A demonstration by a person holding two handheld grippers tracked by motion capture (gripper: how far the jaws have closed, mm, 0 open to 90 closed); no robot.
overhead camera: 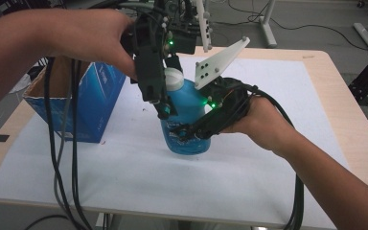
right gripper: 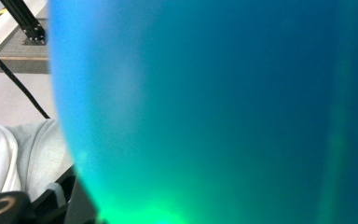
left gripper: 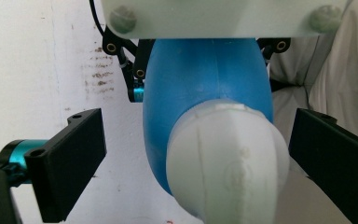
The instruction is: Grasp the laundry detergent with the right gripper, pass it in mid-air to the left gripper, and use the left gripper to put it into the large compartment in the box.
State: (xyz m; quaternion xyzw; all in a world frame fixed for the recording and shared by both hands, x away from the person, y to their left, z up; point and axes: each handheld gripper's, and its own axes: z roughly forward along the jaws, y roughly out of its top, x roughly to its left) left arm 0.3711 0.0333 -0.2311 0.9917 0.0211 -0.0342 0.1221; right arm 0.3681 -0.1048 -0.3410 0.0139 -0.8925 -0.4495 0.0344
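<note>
A blue bottle [overhead camera: 188, 110] with a white cap [overhead camera: 175, 78] stands upright on the white mat [overhead camera: 268, 163] at mid-table. My right gripper [overhead camera: 191, 130] comes in from the right and is shut on the bottle's lower body. Its own view is taken up by the blue bottle wall [right gripper: 205, 112], very close. My left gripper [overhead camera: 166, 93] points down over the bottle's top. In the left gripper view the white cap [left gripper: 226, 163] sits between the two black jaws of my left gripper [left gripper: 203, 161]. They stand open, with a gap on each side of the cap.
An open blue cardboard box [overhead camera: 84, 100] stands at the left of the mat, close to the left hand. Black cables [overhead camera: 62, 163] hang from the left gripper across the mat's front left. The wooden table edge [overhead camera: 357, 129] lies at the right.
</note>
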